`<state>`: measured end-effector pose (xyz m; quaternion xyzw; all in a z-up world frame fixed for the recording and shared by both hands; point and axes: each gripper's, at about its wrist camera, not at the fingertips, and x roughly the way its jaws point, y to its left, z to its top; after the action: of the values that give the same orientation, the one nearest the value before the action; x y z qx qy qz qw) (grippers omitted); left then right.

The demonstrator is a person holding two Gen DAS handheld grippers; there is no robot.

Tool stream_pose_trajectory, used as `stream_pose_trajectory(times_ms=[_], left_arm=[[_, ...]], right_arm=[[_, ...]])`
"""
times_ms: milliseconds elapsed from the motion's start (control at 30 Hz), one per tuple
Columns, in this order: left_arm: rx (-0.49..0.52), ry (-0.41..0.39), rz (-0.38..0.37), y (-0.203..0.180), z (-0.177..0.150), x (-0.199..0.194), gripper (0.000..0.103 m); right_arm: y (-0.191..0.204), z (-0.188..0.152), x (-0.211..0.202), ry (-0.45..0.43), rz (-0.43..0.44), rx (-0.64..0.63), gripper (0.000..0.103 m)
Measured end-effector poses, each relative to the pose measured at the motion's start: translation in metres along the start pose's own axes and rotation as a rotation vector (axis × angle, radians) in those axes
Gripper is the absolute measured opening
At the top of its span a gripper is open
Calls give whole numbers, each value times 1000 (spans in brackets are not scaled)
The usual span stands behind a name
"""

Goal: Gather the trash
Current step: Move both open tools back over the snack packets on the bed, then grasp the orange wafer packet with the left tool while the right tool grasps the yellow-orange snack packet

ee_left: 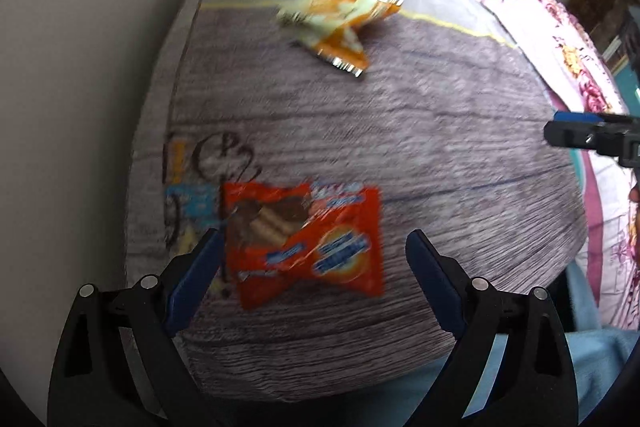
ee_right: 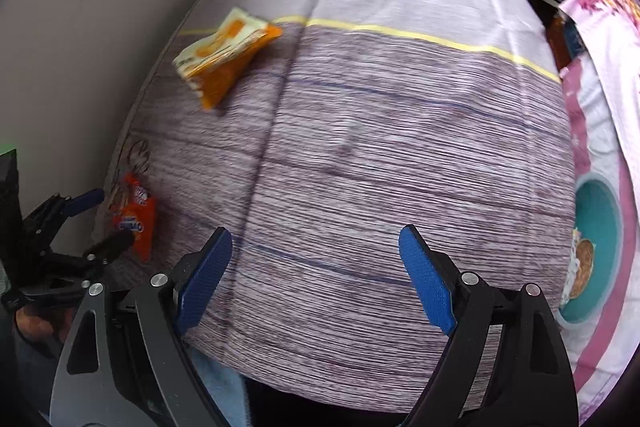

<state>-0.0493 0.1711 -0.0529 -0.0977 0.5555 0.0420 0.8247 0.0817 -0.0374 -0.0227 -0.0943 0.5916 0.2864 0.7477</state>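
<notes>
**Red wrapper between the left jaws**

The crumpled red foil snack wrapper (ee_left: 304, 243) lies on the wood-print cloth tabletop (ee_left: 440, 147), between the wide-open, empty left hand-held gripper (ee_left: 314, 247). An orange-and-white foil wrapper (ee_left: 340, 23) lies farther back. The right hand-held gripper (ee_right: 316, 251) hangs spread and empty over bare cloth, well apart from both.

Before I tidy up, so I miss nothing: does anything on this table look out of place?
Yes. Two crumpled snack wrappers lie loose on the tablecloth: a red wrapper near the table's left edge, between the open left gripper's fingers, and an orange-and-white wrapper farther back.
</notes>
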Motion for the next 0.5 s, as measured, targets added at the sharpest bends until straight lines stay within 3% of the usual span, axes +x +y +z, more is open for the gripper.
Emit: stream_pose_trajectory(times_ms=[233,333,500], left_arm=[[-37,49,-5,18,-15,23,92],[-48,-1,-35,21,-15,22,90],[-100,-47,-64,36,-2,23,40]], right_arm=[[18,12,15,23,23,-10,81],[19,18,21,32,34,-4,81],[23,37,35,39,62,23,81]])
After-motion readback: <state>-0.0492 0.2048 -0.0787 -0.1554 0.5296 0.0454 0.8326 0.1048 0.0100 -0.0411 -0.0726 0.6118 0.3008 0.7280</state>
